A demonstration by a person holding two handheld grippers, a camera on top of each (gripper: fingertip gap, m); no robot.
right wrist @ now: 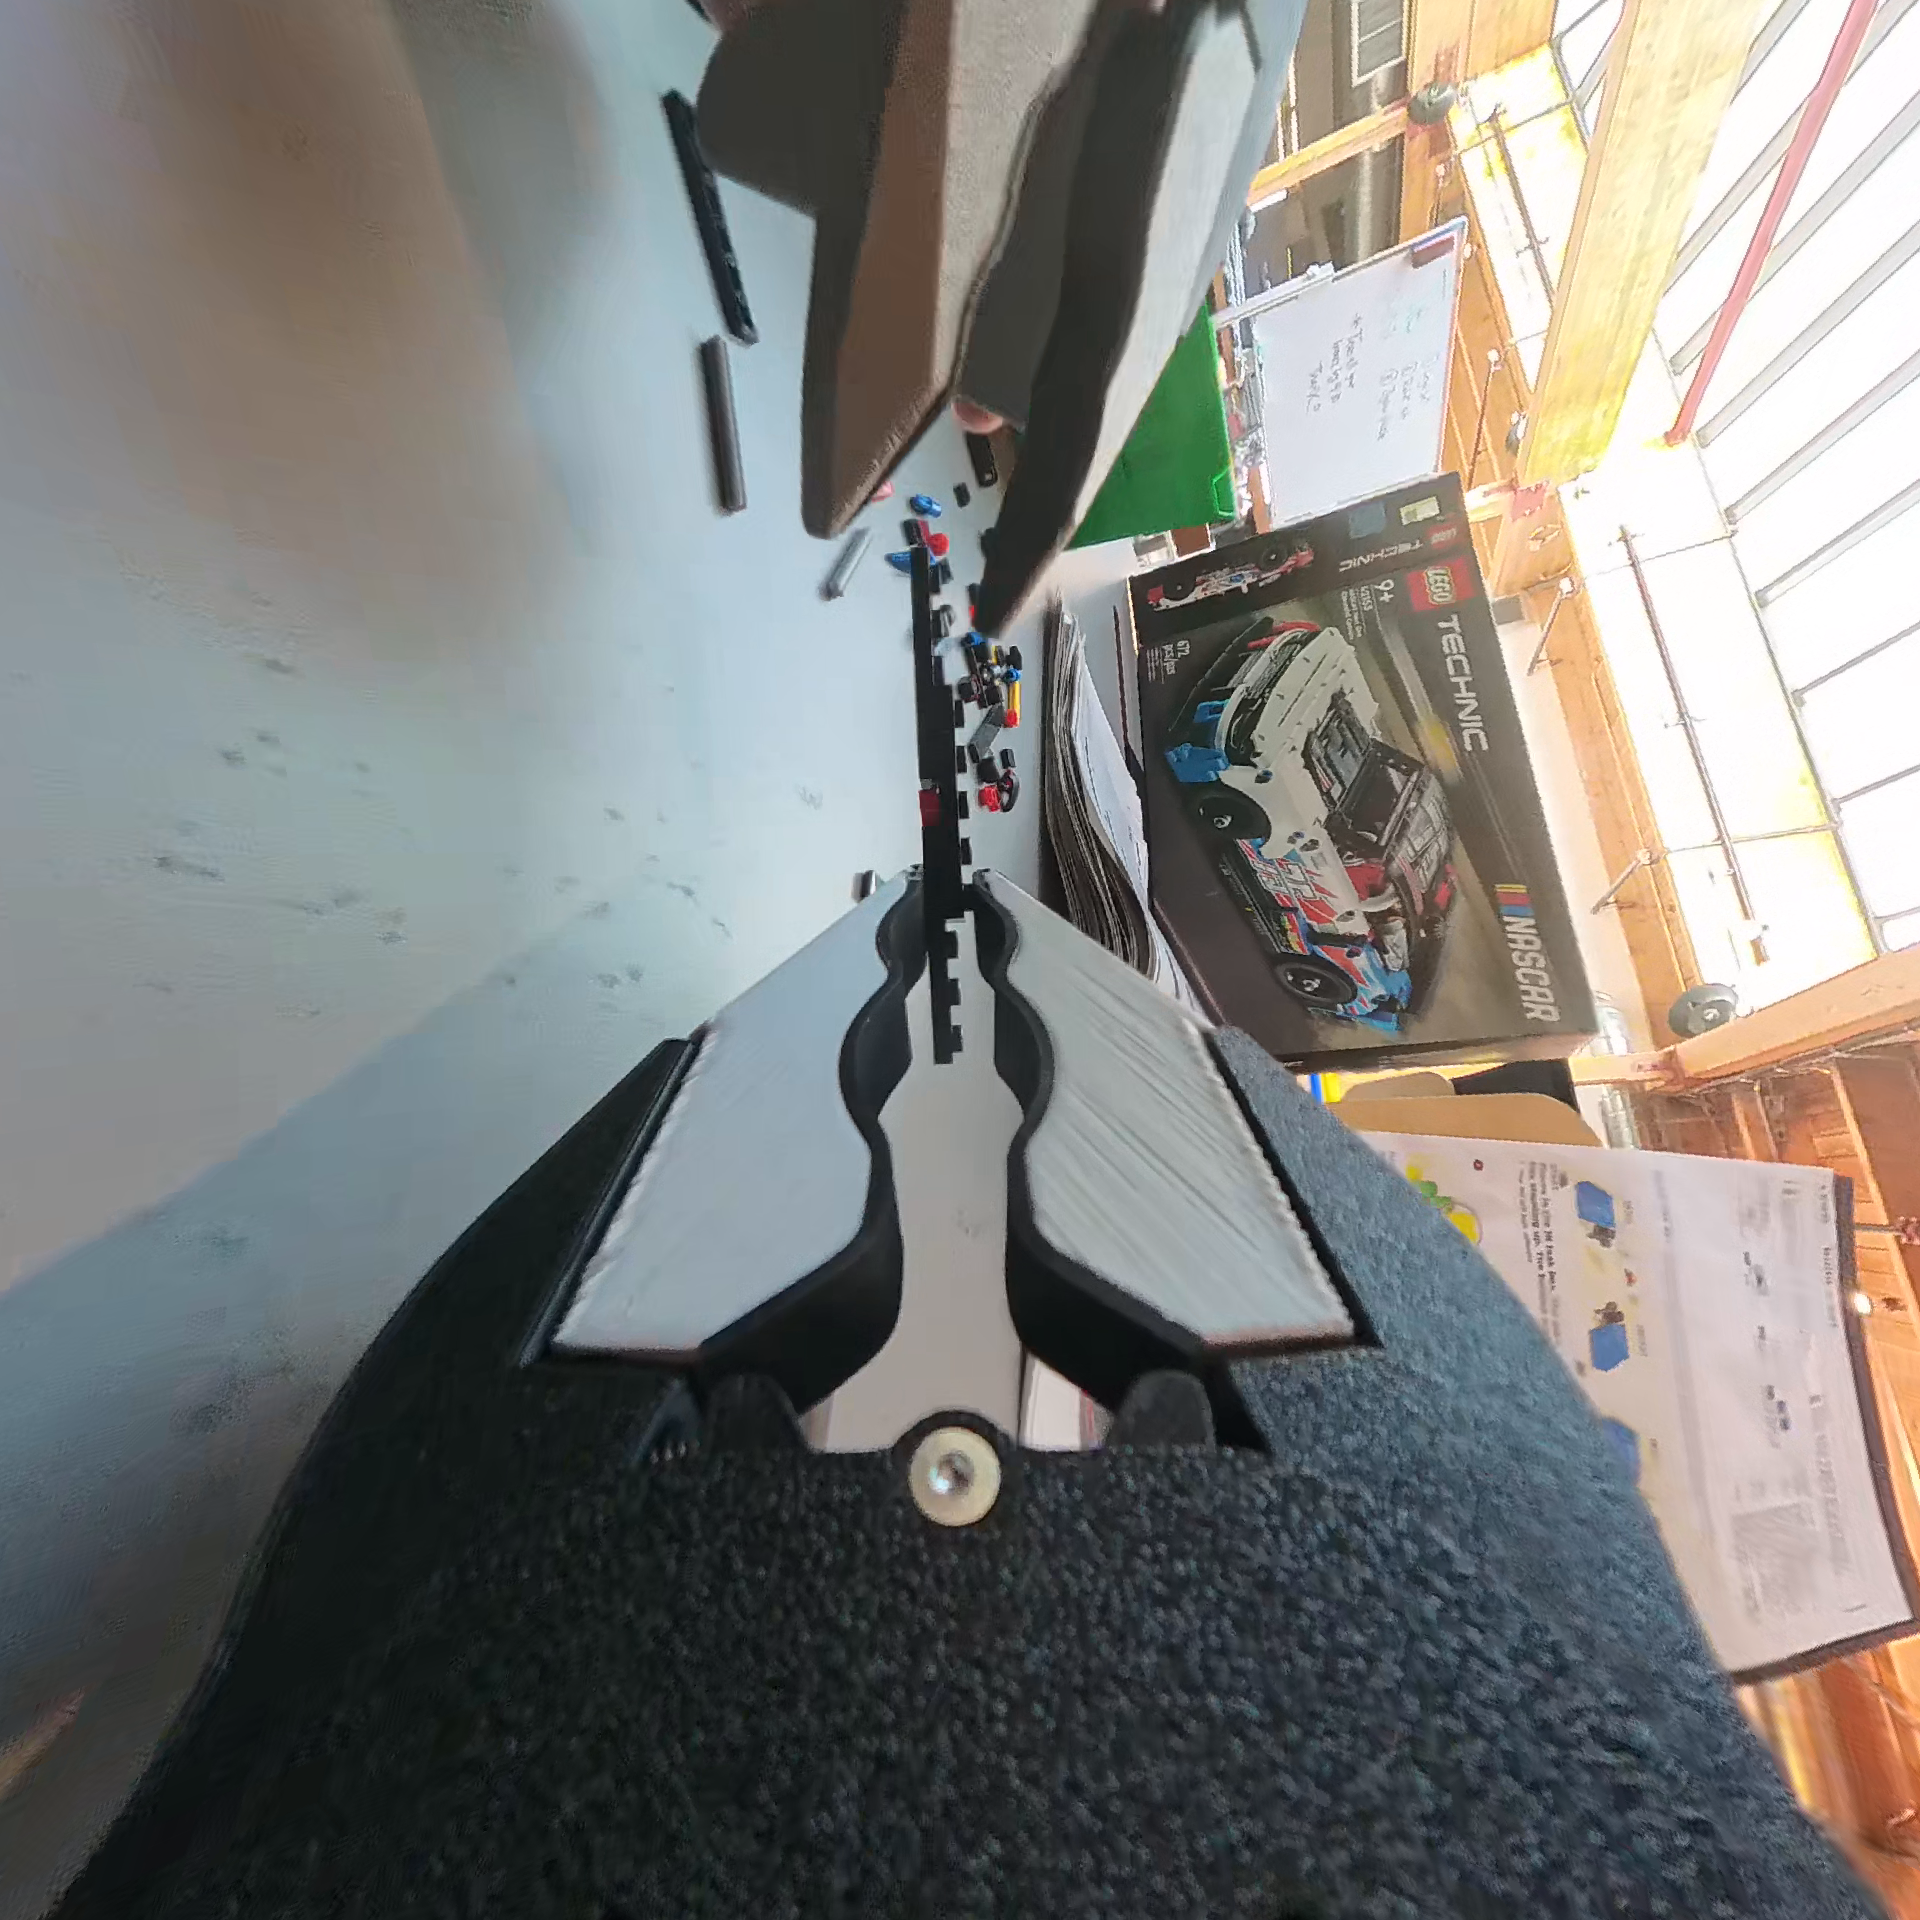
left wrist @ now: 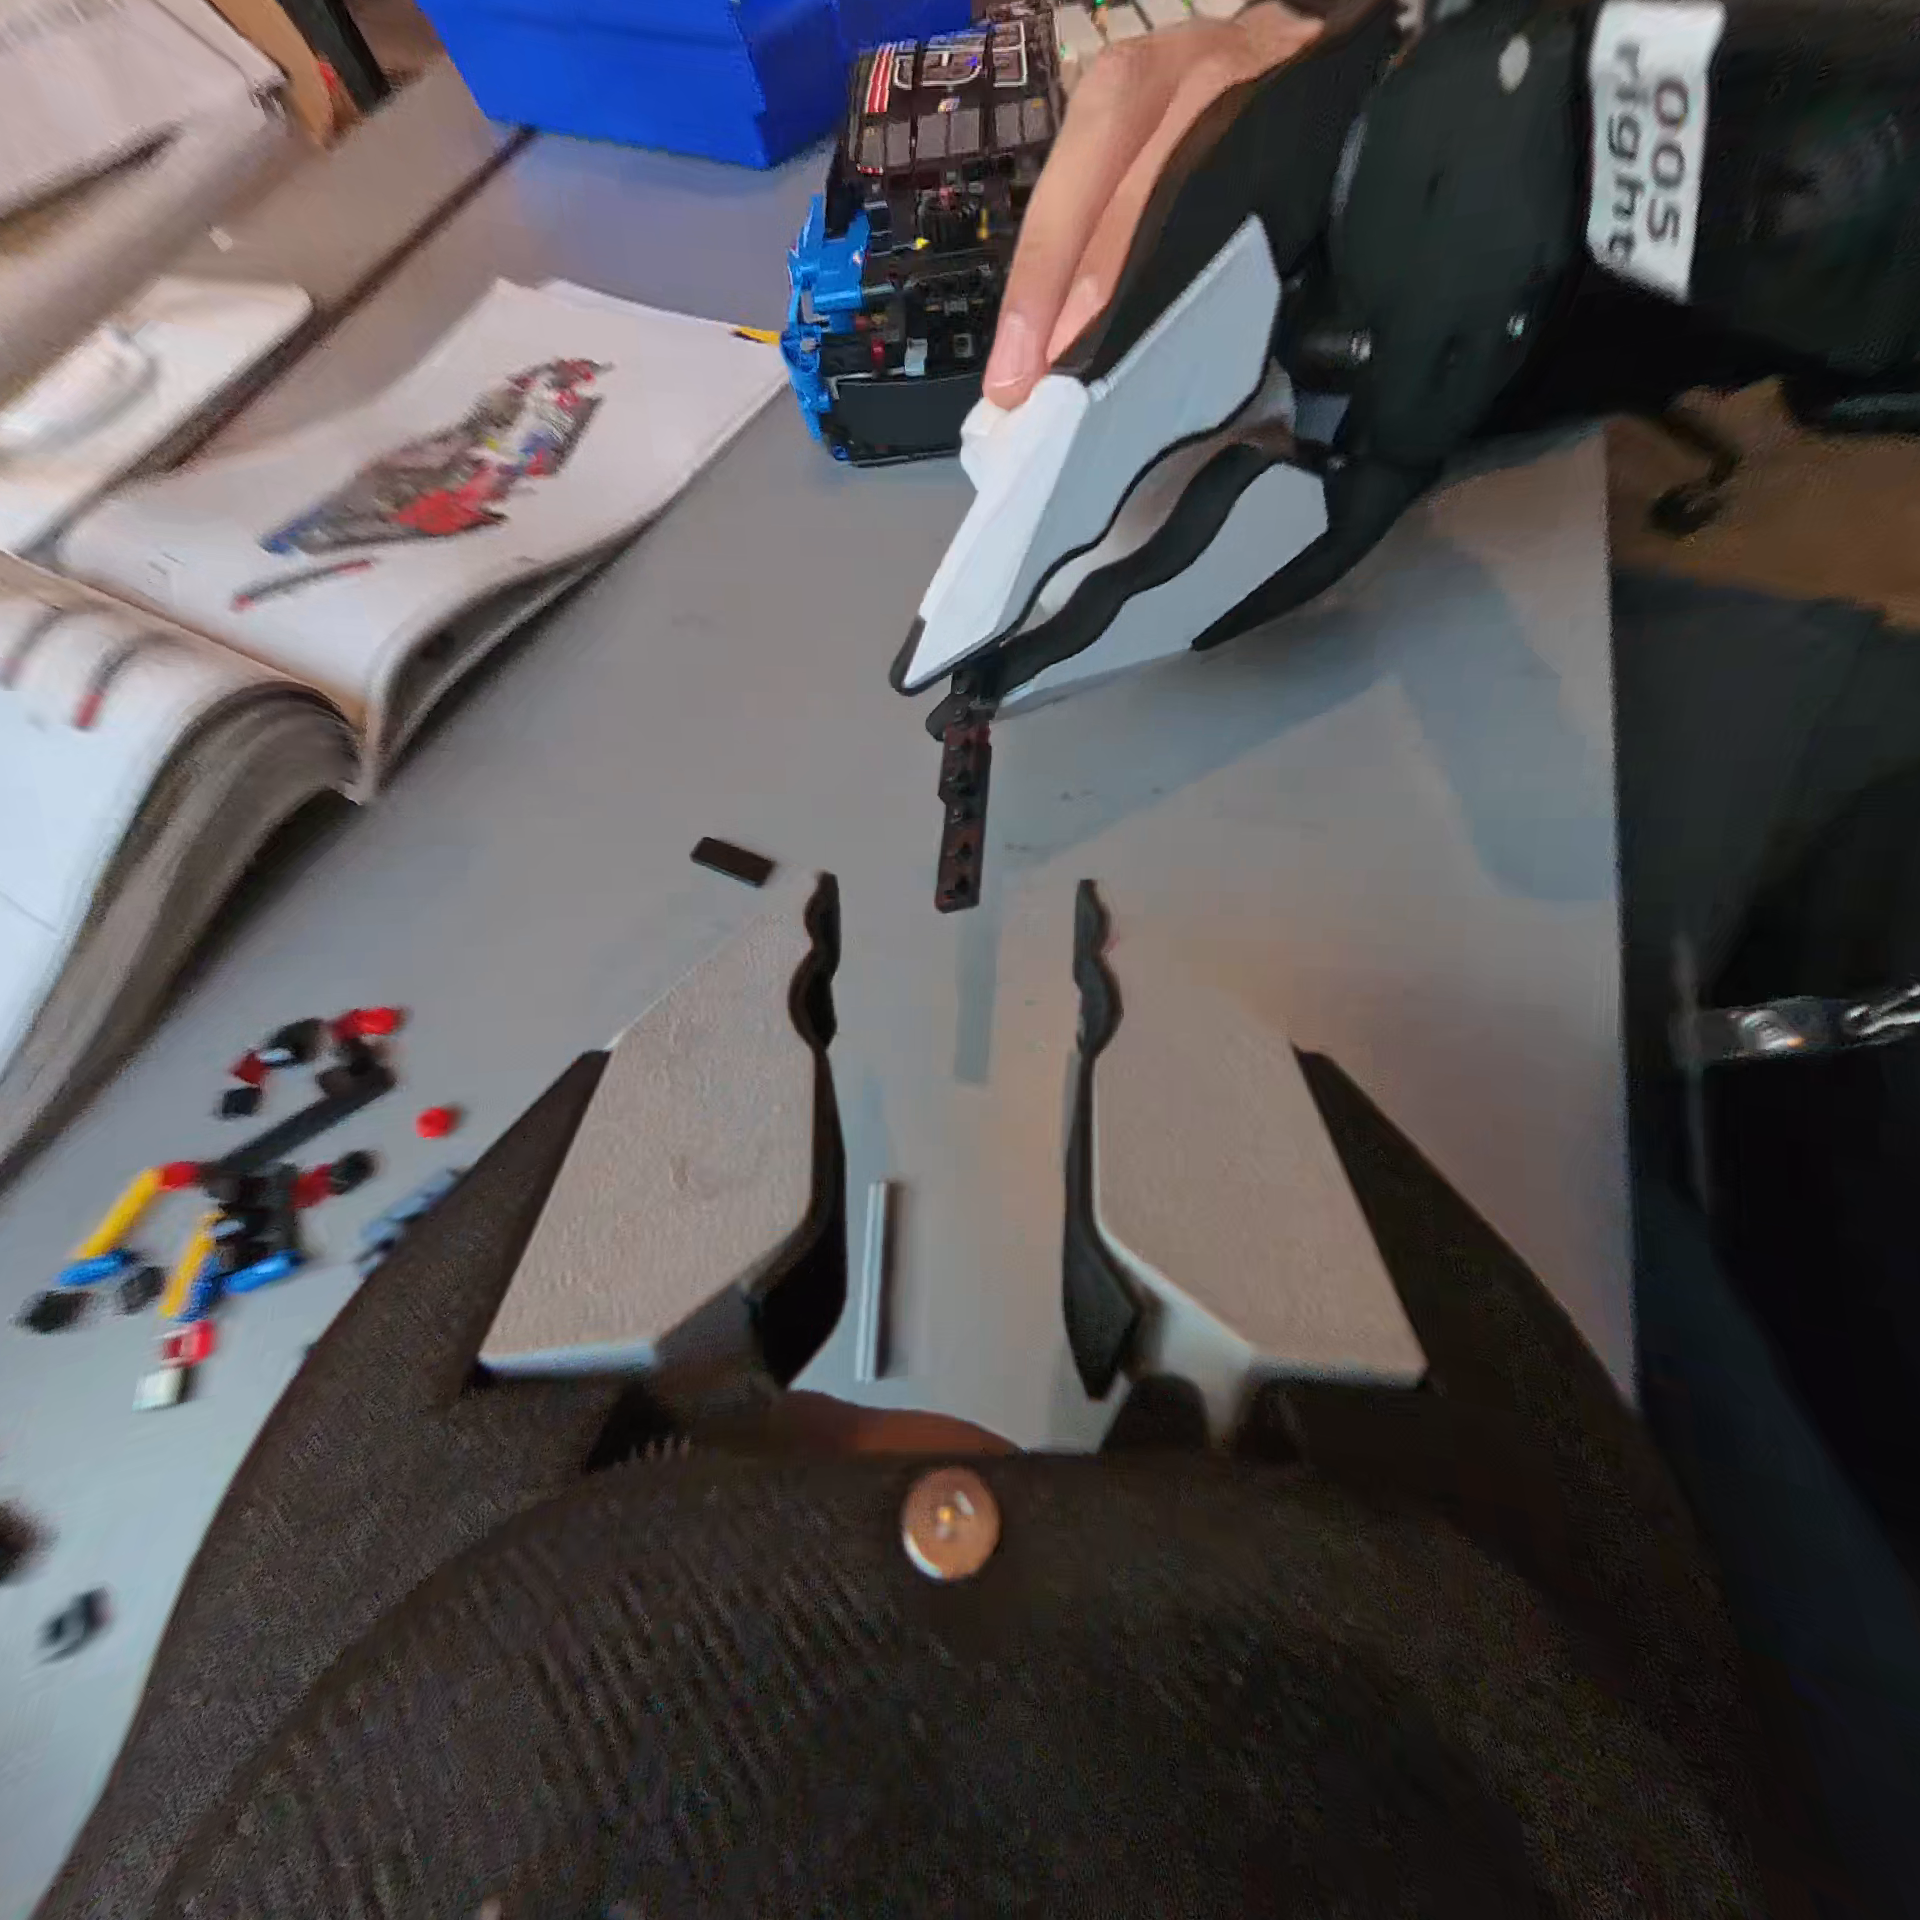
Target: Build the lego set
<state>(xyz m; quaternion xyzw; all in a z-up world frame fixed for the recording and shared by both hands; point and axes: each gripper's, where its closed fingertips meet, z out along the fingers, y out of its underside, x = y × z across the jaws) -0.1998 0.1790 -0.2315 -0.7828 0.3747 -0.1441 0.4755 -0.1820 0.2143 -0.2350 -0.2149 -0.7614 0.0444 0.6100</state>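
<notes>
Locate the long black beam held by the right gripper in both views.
Left wrist view: black beam hangs from the right gripper, upper centre.
Right wrist view: black beam edge-on at centre, between the fingertips.
Shared landmark: loose-parts pile.

Left gripper (left wrist: 954, 894) gapes wide; right gripper (right wrist: 948, 883) is clamped.

Bright daylight w/ window (right wrist: 1787, 436) glare, blurry edges, fisheye warp.
</notes>
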